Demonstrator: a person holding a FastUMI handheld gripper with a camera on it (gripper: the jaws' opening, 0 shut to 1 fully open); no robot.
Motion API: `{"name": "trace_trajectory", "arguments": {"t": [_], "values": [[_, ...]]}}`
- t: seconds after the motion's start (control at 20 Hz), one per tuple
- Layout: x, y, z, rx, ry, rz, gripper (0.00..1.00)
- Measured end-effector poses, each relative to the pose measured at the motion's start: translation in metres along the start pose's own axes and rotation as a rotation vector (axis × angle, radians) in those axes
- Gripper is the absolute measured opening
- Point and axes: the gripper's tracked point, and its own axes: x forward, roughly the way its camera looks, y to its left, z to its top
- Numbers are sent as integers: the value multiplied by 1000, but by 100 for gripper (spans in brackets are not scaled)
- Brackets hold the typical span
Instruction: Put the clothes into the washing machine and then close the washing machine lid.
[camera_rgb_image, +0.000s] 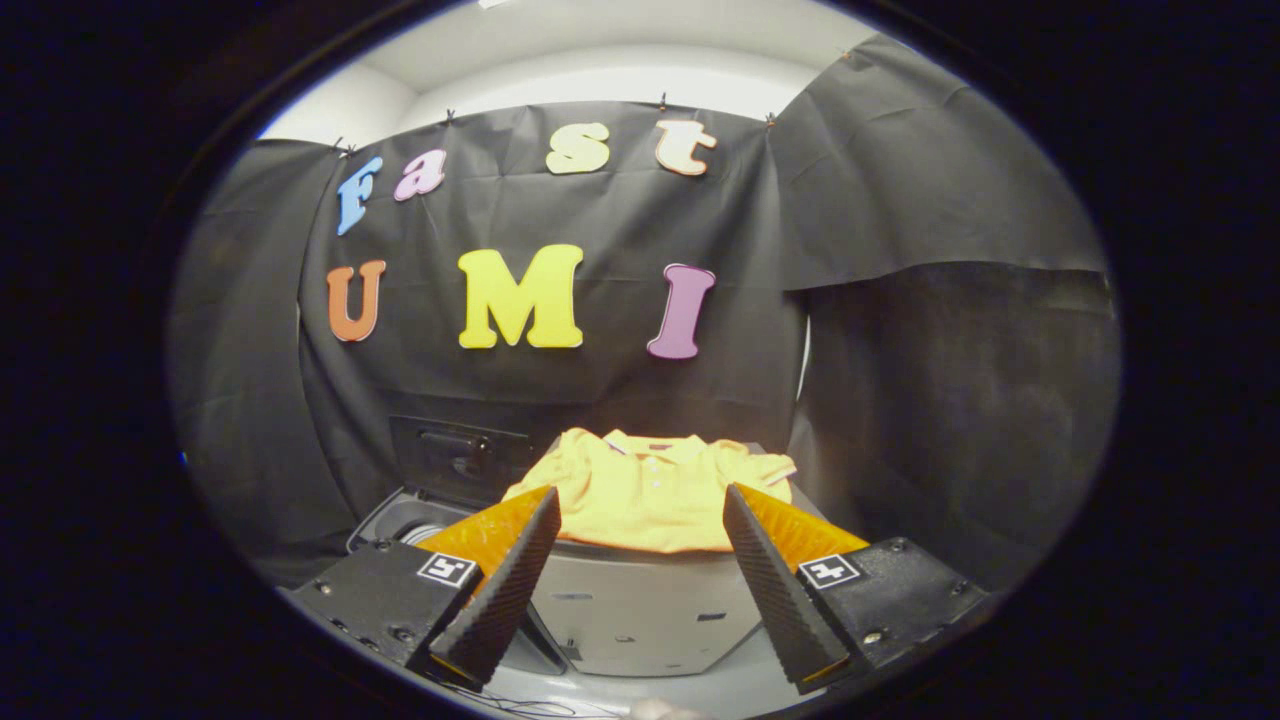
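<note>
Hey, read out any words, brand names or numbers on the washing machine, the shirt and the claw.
None of the three carries text that can be read.
On the washing machine: small dark marks on its grey front, too small to read.
On the yellow shirt: no writing visible.
On the claw, open with the shirt just beyond its fingers: two square black-and-white markers, which are patterns, not words.
</note>
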Motion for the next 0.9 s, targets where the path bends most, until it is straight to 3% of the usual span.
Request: {"name": "trace_trajectory", "arguments": {"t": [0.4,0.9], "values": [[90,8,34,-30,33,58,100],[200,3,9,2,217,43,100]]}}
